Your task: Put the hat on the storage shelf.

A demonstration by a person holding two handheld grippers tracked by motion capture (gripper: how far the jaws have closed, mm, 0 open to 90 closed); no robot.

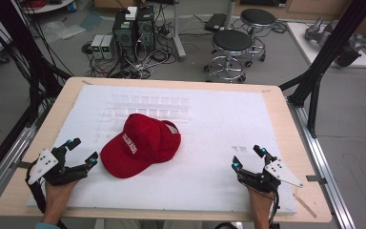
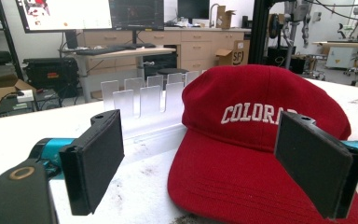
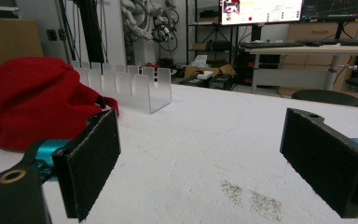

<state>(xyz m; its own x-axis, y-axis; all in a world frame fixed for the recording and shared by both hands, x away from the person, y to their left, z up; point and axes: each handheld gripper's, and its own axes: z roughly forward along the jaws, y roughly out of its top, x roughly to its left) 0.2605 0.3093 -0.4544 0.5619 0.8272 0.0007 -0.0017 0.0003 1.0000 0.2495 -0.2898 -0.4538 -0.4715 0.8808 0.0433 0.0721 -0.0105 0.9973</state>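
Both grippers, left (image 1: 81, 151) and right (image 1: 248, 157), rest released on the near table (image 1: 276, 102), the cap (image 1: 140, 144) just right of the nearer left one, brim toward it.

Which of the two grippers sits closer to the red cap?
The left gripper: its open jaws sit just beside the brim of the red cap, while the right gripper rests far off across the bare white board.
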